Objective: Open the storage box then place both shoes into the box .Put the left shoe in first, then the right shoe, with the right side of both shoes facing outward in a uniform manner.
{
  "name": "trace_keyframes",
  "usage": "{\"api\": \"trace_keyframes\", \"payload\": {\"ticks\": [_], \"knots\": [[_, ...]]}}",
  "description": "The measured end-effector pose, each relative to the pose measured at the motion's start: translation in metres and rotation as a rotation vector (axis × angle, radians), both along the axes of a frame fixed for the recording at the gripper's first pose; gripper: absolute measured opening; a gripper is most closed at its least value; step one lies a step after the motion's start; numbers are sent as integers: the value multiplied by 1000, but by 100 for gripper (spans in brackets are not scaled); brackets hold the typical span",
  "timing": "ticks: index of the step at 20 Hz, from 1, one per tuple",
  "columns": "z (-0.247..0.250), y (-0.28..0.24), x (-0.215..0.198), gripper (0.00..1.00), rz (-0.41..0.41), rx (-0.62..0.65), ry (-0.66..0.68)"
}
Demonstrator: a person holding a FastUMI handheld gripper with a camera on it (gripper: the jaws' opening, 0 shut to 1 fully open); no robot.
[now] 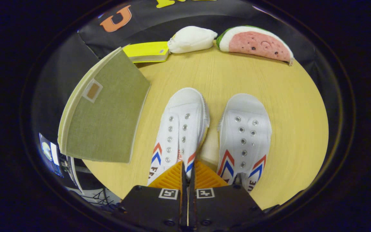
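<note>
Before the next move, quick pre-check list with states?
1. Gripper fingers closed together over the left-hand shoe's side wall; real pinch on it: cannot tell.
2. Storage box open: not ok, the lid looks down.
3. Both shoes on the table, toes pointing away: ok.
4. Right-hand shoe apart from the first: ok.
5. Plush watermelon slice, white pouch and yellow item lie beyond the shoes, off the path to the box: ok.
</note>
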State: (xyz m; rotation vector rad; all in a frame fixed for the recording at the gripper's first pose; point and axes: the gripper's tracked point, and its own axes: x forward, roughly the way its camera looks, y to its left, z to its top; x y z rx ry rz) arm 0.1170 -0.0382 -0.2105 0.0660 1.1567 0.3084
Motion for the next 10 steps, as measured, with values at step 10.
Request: {"api": "trace_keyframes", "payload": {"ticks": [10], "knots": [[118,55,-20,7,-9,77,-165]]}}
